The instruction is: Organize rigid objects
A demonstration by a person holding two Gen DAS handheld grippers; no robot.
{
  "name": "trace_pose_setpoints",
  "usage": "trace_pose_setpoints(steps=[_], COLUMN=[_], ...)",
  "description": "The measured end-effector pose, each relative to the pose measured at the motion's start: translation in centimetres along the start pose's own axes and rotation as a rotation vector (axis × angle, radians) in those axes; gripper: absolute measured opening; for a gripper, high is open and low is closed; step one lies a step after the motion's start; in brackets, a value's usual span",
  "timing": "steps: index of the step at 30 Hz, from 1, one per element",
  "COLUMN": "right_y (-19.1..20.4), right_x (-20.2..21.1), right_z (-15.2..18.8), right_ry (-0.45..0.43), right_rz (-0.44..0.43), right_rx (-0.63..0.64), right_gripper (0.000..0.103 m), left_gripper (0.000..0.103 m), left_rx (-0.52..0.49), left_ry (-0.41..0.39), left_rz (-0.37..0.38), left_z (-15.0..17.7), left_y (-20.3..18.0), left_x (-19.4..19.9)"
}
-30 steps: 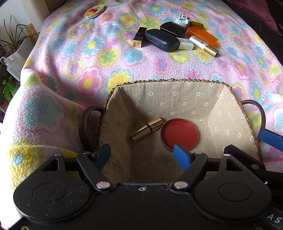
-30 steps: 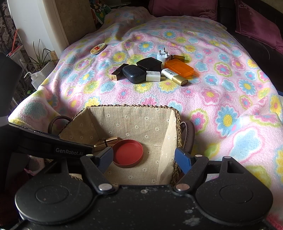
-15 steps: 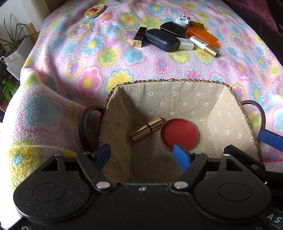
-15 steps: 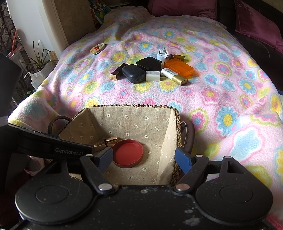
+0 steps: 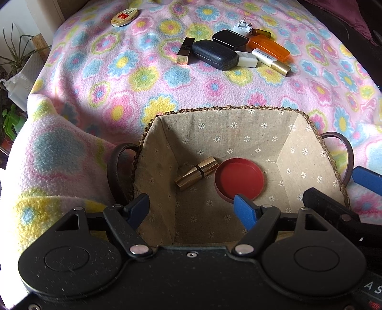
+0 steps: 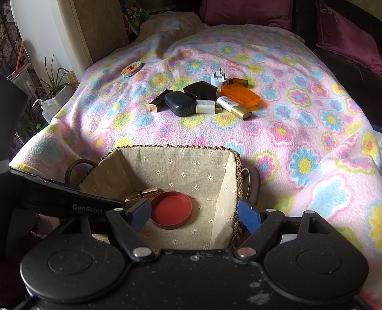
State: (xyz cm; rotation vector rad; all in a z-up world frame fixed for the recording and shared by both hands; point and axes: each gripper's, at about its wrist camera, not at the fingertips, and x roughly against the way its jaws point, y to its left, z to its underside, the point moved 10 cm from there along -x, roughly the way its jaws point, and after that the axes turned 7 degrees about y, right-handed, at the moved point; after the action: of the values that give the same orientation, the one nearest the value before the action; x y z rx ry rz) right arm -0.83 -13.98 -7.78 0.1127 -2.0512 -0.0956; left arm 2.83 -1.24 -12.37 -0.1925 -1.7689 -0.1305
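Note:
A fabric-lined woven basket [image 5: 226, 126] [image 6: 172, 157] sits on the flowered blanket and holds a gold lipstick tube [image 5: 197, 173] [image 6: 143, 192] and a red round lid [image 5: 240, 180] [image 6: 172, 209]. My left gripper [image 5: 192, 209] is open and empty over the basket's near side. My right gripper [image 6: 195, 213] is open and empty above the basket's near right part. Farther back lies a cluster: a dark blue case [image 5: 214, 57] [image 6: 180, 103], a black box [image 6: 201, 90], an orange case [image 5: 268, 46] [image 6: 240, 95], a white plug [image 6: 218, 78], a gold-capped white tube [image 6: 235, 107], a dark lipstick box [image 5: 183, 51].
An oval tin [image 5: 124, 16] [image 6: 131, 68] lies alone at the far left of the blanket. Plants and a white bottle [image 6: 49, 108] stand off the bed's left edge. Purple cushions [image 6: 241, 12] lie at the back. Open blanket lies between basket and cluster.

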Motion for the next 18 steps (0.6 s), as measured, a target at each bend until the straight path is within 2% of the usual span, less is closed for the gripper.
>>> trace_pose_setpoints(steps=[8,18], right_y=[-0.6,-4.4], right_x=[-0.2,-2.1], right_z=[-1.3,-8.0], right_ry=[0.022,-0.058], right_rz=[-0.010,0.066], right_rx=[-0.034,-0.047], right_gripper=[0.081,0.082], left_gripper=[0.074,0.074], left_rx=[0.009,0.046], left_ry=[0.031,-0.007], left_rz=[0.022,-0.061], left_z=[-1.5,-9.1], left_y=[0.5,3.3], left_x=[0.4,-1.0])
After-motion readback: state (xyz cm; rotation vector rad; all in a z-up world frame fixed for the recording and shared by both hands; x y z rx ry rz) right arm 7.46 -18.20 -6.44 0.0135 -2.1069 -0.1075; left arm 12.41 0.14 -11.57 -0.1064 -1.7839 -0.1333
